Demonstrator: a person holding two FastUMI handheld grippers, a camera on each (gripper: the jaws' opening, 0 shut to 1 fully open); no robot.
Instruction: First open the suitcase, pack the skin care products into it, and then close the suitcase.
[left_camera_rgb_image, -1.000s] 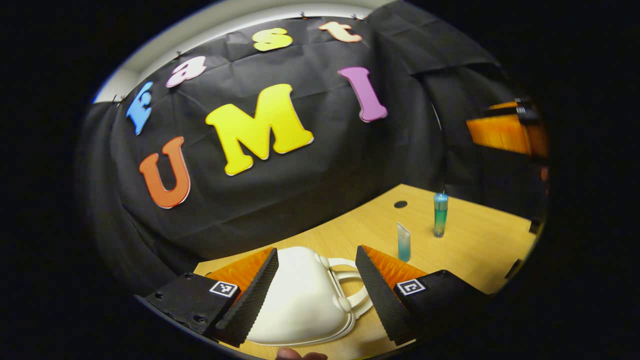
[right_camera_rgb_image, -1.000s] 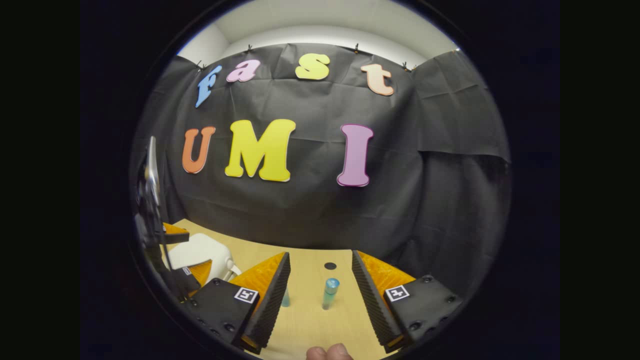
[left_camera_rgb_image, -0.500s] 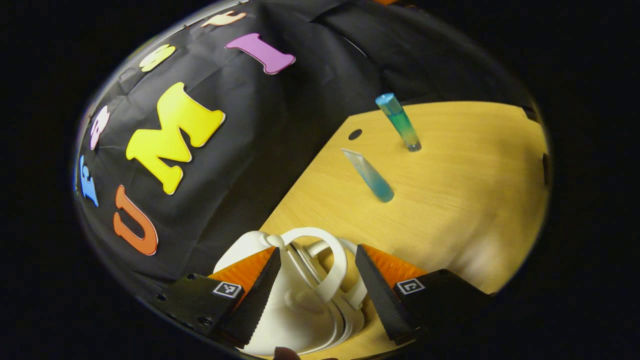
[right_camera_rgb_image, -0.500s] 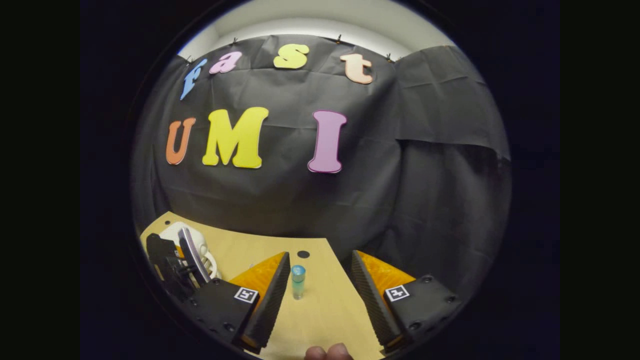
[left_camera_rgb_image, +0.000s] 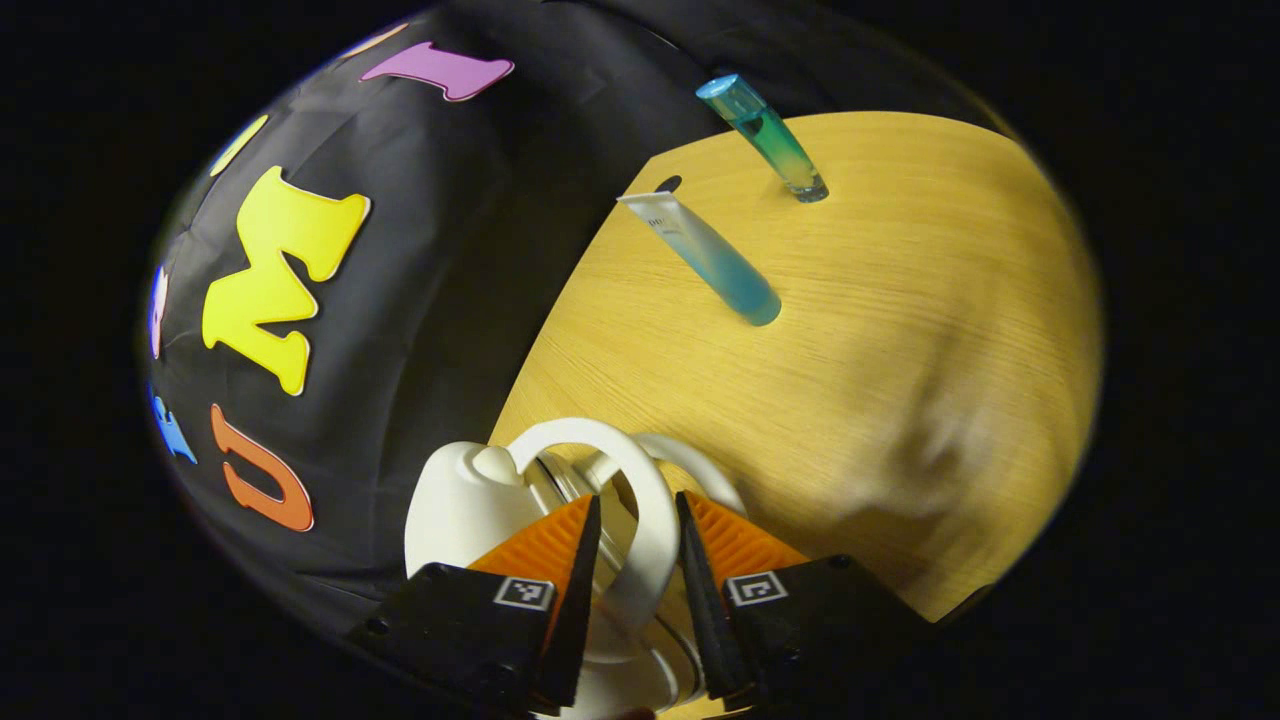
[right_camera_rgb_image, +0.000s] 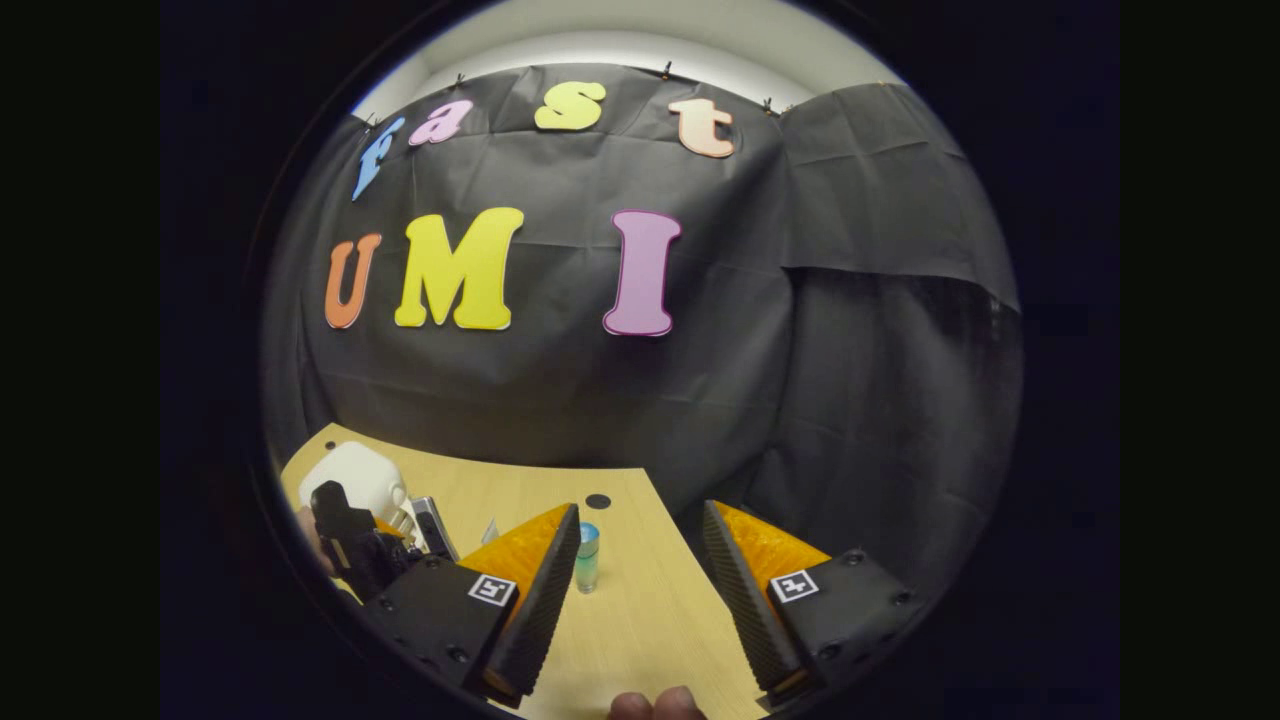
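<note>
left claw (left_camera_rgb_image: 636, 590): we've got it pinched on the suitcase handle (left_camera_rgb_image: 640, 520), bottom centre, to pull the suitcase (left_camera_rgb_image: 455, 505) open
right claw (right_camera_rgb_image: 637, 590): spread apart, idle near the bottle (right_camera_rgb_image: 587, 555)
tube (left_camera_rgb_image: 710, 262): upper centre, waiting

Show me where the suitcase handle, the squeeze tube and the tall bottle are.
suitcase handle (left_camera_rgb_image: 648, 500), left gripper view, on its arch.
squeeze tube (left_camera_rgb_image: 712, 262), left gripper view, mid-body.
tall bottle (left_camera_rgb_image: 770, 140), left gripper view, mid-body.

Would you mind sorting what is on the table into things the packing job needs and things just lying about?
Part of the job:
- white suitcase, its handle between the jaws of the left gripper
- squeeze tube
- cylindrical bottle
- right gripper, jaws open

Not part of it:
- table and its dark hole
</note>
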